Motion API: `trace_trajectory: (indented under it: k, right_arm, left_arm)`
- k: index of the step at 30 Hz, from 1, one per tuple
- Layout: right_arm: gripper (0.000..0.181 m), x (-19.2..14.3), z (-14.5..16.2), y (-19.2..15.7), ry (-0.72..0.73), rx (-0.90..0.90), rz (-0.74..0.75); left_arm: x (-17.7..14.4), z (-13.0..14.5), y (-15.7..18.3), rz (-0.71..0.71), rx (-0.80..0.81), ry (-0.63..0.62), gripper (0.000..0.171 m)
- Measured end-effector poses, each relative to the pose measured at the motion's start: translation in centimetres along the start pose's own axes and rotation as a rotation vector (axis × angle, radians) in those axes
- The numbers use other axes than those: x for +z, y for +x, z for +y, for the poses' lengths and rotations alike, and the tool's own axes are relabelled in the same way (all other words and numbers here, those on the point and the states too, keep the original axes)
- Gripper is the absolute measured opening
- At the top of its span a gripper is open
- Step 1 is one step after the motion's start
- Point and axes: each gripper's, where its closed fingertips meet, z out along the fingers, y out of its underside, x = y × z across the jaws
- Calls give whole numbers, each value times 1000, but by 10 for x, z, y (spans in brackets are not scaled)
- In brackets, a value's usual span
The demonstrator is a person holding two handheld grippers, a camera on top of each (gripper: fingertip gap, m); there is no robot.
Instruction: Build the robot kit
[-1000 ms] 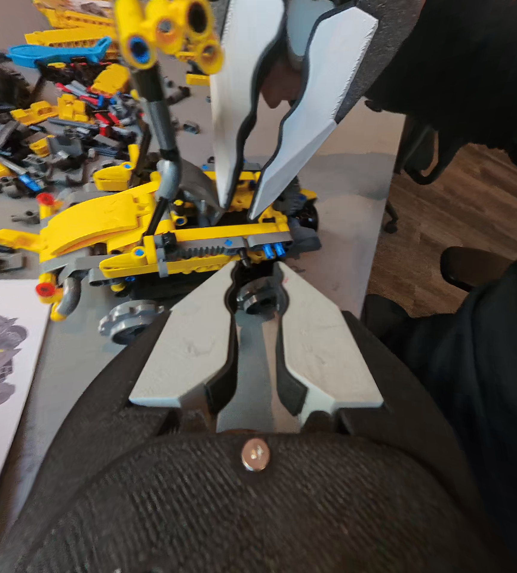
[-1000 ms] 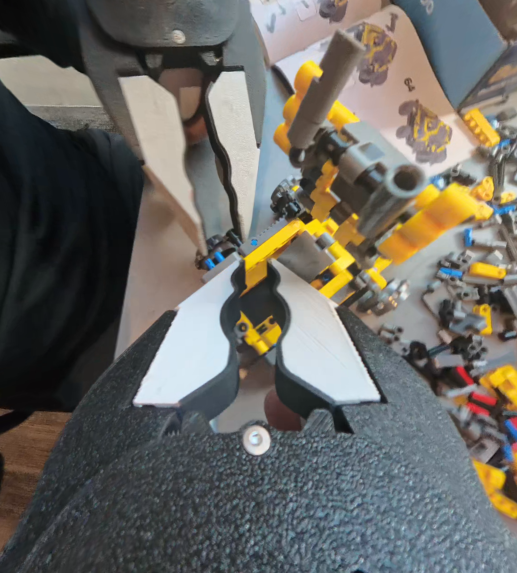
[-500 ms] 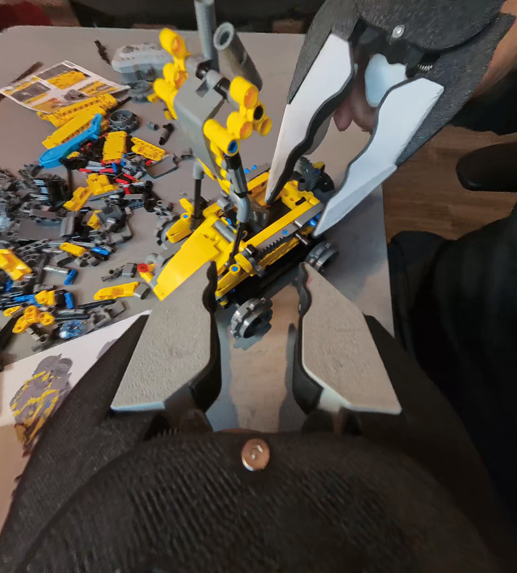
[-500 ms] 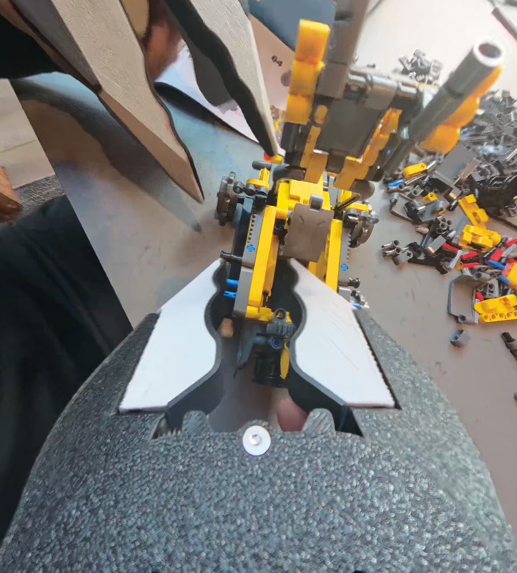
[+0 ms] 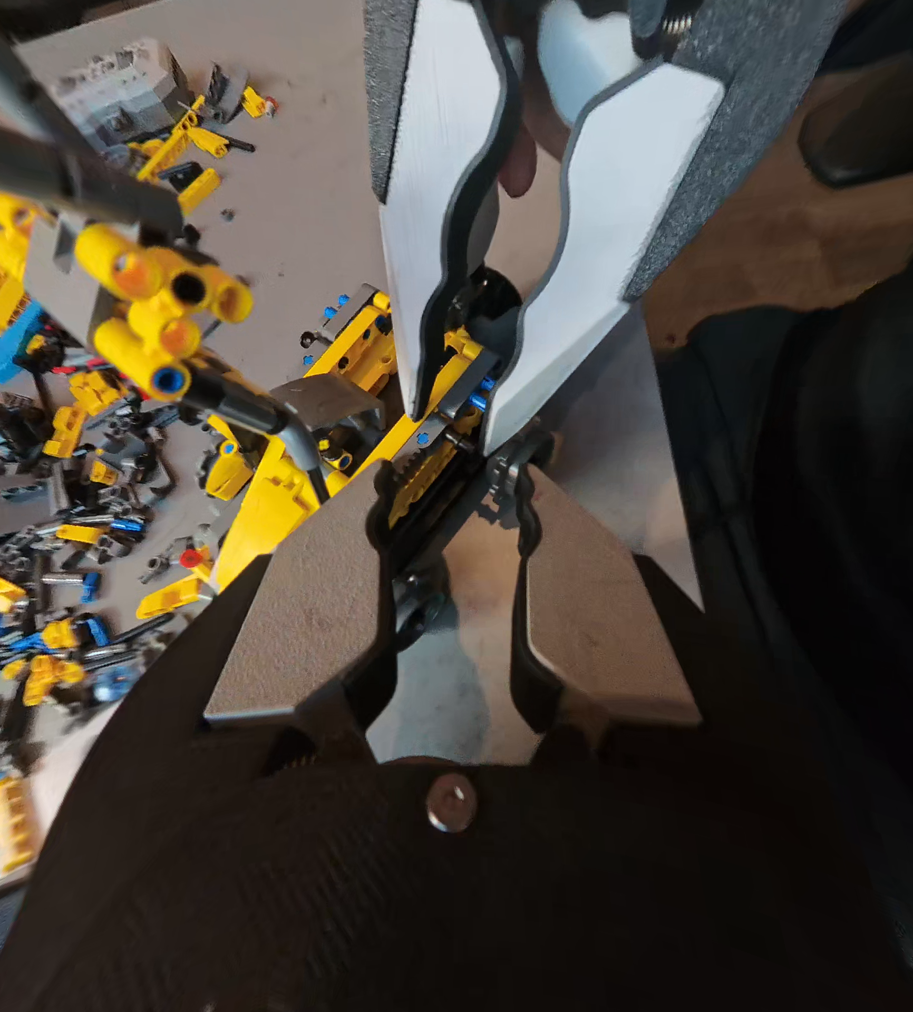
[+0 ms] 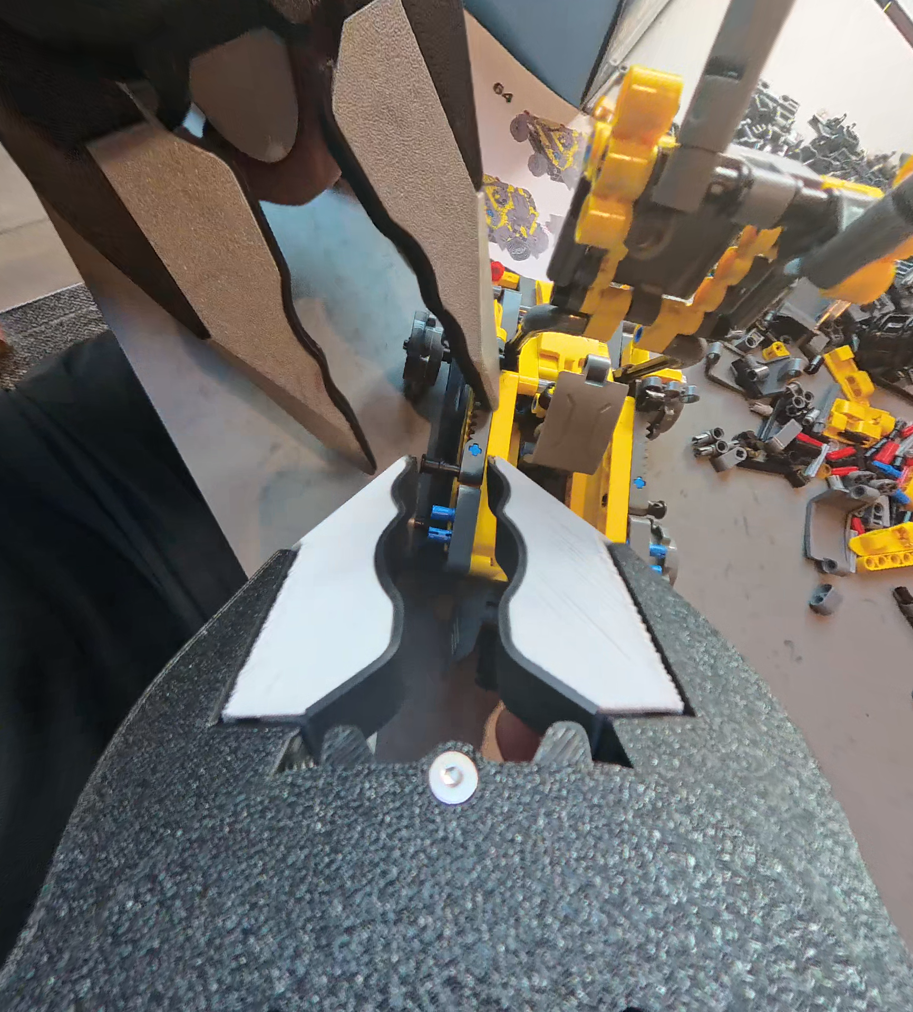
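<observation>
The yellow brick-built vehicle (image 6: 569, 454) sits mid-frame on the grey surface (image 6: 772, 630), its boom (image 6: 717, 219) rising to the upper right. The right gripper (image 6: 451, 471) has its jaws clamped on the near side rail. The left gripper (image 5: 449, 482) reaches in with jaws spread around the toothed rack. Loose parts (image 6: 854, 438) lie right, an instruction booklet (image 6: 525, 164) behind. A firm, steady right-hand clamp seems wise.

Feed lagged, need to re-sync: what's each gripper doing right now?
Left gripper: open, straddling the side of the yellow brick vehicle.
Right gripper: closed on the vehicle's rear side rail.
</observation>
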Motion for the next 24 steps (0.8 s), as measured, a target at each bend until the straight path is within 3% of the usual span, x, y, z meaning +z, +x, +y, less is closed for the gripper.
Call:
trace_trajectory:
  k: [4,9,19,24]
  right_arm:
    - [30,-2,4,3,-21,-14,34]
    - [28,1,4,4,-12,-3,34]
    - [26,-2,11,8,-36,1,-4]
    - [32,-1,10,6,-34,0,-12]
  left_arm:
    - [0,0,-8,-67,154,-104,41]
    - [9,2,-5,-7,202,-171,43]
    - [10,-4,-7,81,261,-234,30]
    - [14,-11,-13,16,318,-224,34]
